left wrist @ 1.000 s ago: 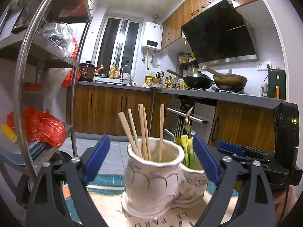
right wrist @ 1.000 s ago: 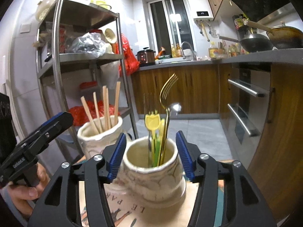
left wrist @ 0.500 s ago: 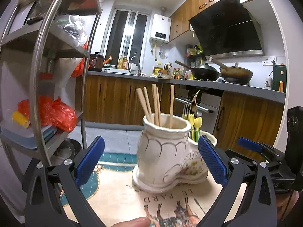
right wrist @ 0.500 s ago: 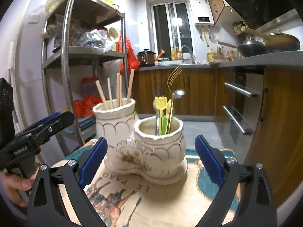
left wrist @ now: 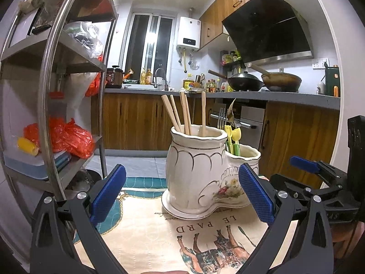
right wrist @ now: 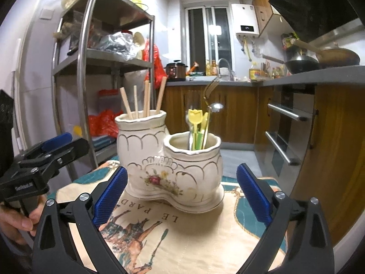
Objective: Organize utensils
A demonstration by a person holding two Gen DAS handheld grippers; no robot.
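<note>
I saw the patterned cloth (right wrist: 205, 239) on the bench showing far more than a second earlier, because both tongs had drawn back from the double ceramic holder (right wrist: 173, 159), which stood upright on that cloth. The right tongs (right wrist: 182, 196), which had closely flanked the lower cup, had just been opening and stood spread, touching nothing. The left tongs (left wrist: 182, 194) stood spread too, clear of the taller cup. Chopsticks (left wrist: 182, 111) and the yellow-handled cutlery (right wrist: 197, 125) sat unchanged inside.
</note>
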